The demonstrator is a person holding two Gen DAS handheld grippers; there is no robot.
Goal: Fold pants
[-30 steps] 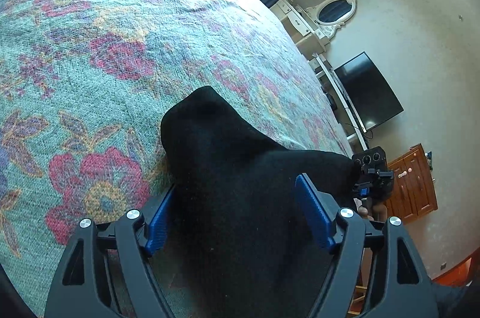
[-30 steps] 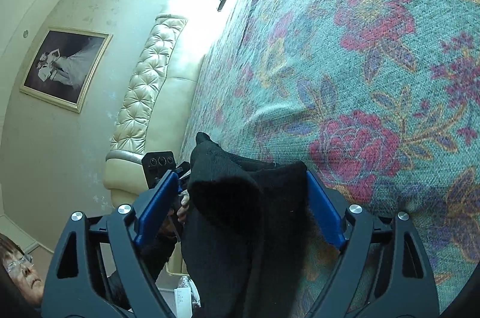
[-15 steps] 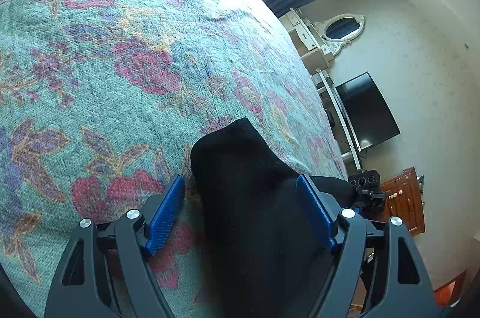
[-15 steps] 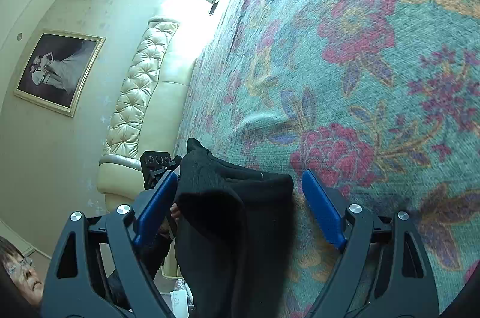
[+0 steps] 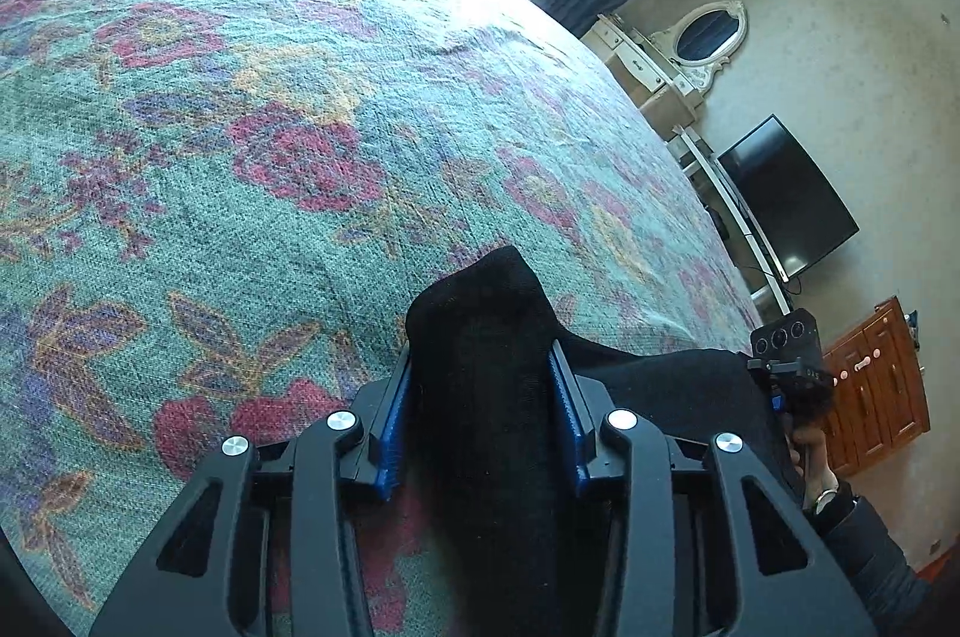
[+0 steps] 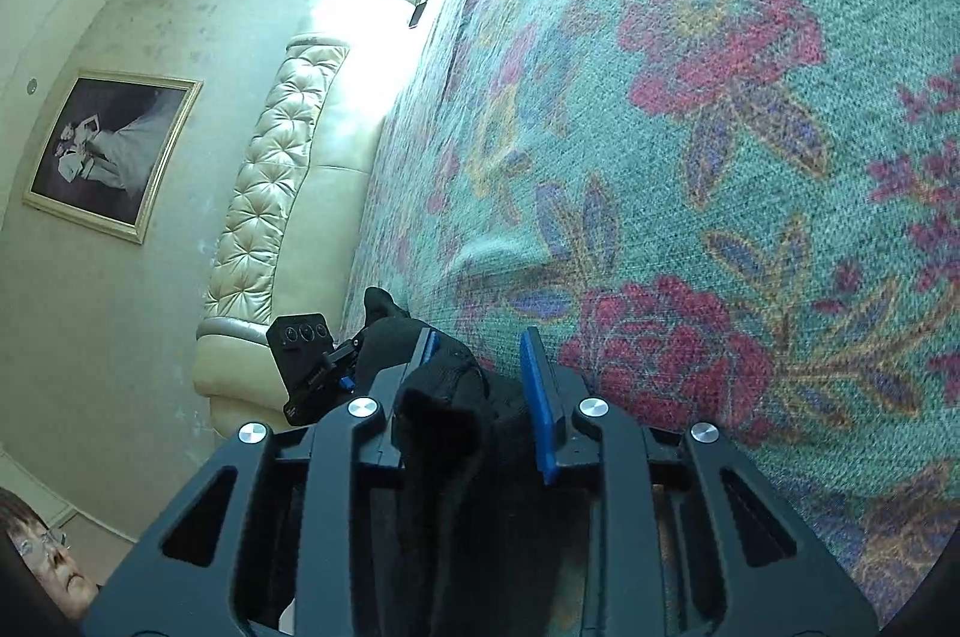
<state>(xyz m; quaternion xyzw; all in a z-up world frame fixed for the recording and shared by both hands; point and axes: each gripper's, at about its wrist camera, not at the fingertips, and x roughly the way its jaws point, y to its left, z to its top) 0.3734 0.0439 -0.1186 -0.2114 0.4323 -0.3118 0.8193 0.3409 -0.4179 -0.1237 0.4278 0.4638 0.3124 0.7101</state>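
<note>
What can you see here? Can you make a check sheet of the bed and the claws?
Surface: flowery teal bedspread, mostly bare.
Job's things: black pants, bunched at the near edge.
Clutter: nothing seen.
Grippers: left claw has just been closing and pinches the pants; right claw likewise, with cloth between its pads.
Cables: a thin one below the TV.
Surroundings: oval mirror, tufted headboard, framed picture.

Black pants (image 5: 480,397) — lower part cut off.

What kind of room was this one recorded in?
Most likely a bedroom: a wide bed under a teal floral woven bedspread, a cream tufted padded headboard, and a white dressing table with an oval mirror.
</note>
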